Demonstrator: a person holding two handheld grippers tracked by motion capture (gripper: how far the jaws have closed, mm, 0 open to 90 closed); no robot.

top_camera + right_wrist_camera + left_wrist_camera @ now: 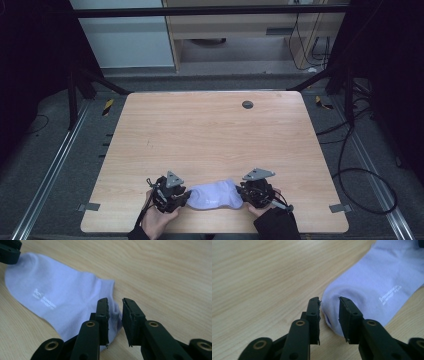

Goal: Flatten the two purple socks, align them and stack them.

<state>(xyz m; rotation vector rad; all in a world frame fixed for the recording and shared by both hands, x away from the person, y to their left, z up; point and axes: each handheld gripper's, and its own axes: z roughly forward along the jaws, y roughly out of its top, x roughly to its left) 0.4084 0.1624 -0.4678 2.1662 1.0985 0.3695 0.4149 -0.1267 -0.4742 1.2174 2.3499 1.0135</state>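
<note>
Since the sock [215, 195] is thin knit, I judge it light, limp and apt to stretch or bunch, so it is best taken by its two ends. It lies flat between the two pairs of tongs, near the table's [210, 135] front edge. The left tongs [329, 305] stand slightly spread astride one rounded end, seemingly touching the fabric but not pinching it, though the angle leaves that unsure. The right tongs [115, 305] are likewise a little apart, at the other end's edge, with cloth just under the left jaw. The pale wood is smooth, so the sock should slide easily. Beyond lie dark frame bars, cables and a cabinet.
</note>
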